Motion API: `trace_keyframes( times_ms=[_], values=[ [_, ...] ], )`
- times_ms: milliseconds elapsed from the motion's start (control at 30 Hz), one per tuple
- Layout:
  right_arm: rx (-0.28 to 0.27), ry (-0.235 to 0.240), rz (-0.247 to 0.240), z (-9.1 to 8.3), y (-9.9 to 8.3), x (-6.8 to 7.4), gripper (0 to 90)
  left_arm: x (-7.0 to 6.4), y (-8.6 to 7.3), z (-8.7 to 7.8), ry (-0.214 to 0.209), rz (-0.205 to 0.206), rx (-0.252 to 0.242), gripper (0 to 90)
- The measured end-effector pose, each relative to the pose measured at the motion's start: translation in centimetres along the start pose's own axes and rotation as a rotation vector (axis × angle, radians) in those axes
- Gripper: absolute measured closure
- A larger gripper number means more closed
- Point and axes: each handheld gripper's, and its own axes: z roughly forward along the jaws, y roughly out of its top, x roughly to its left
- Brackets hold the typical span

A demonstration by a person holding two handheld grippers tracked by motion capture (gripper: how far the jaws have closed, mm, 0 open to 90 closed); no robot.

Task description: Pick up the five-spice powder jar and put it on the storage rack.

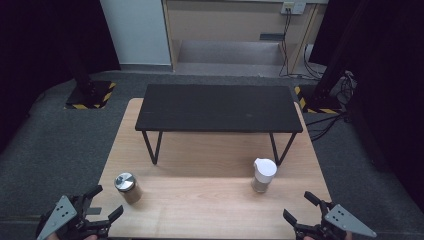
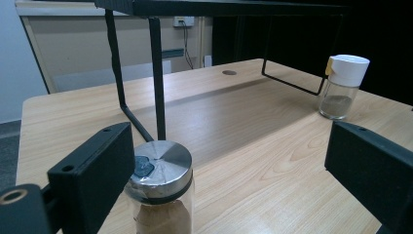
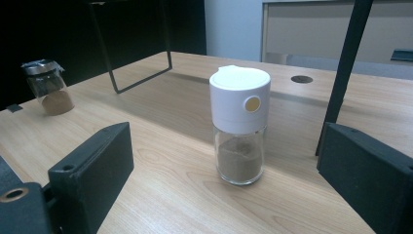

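Two round glass jars stand on the pale wood-grain table (image 1: 210, 210): a brushed-metal-lidded jar (image 1: 127, 187) of tan powder at front left, and a white plastic-capped jar (image 1: 263, 175) part-full of grey-brown powder at front right. The left gripper (image 1: 103, 202) and the right gripper (image 1: 301, 207), both spread wide and empty, sit near the front edge. One matte black metal-legged shelf (image 1: 219, 107) stands behind.

- The metal-lidded jar (image 1: 127, 187) stands upright on the wood just ahead of the left gripper (image 1: 102, 202), near its spread jaws and touching neither; it is clear glass, with brown powder in its lower part and a flat silver lid.
- The white-capped shaker (image 1: 263, 175) stands upright ahead of the right gripper (image 1: 300, 207), apart from its parted jaws; it is clear glass, holds greyish-brown powder low down, and has a yellow dot on its cap.
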Motion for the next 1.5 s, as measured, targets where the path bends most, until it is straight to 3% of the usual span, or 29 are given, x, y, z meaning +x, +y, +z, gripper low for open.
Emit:
trace_keyframes(
  times_ms=[1500],
  values=[
    [-0.006,0.013,-0.002,-0.06,-0.08,-0.14,6.8,-0.08,0.06,0.08,-0.018,0.022,0.005,3.1]
  ],
)
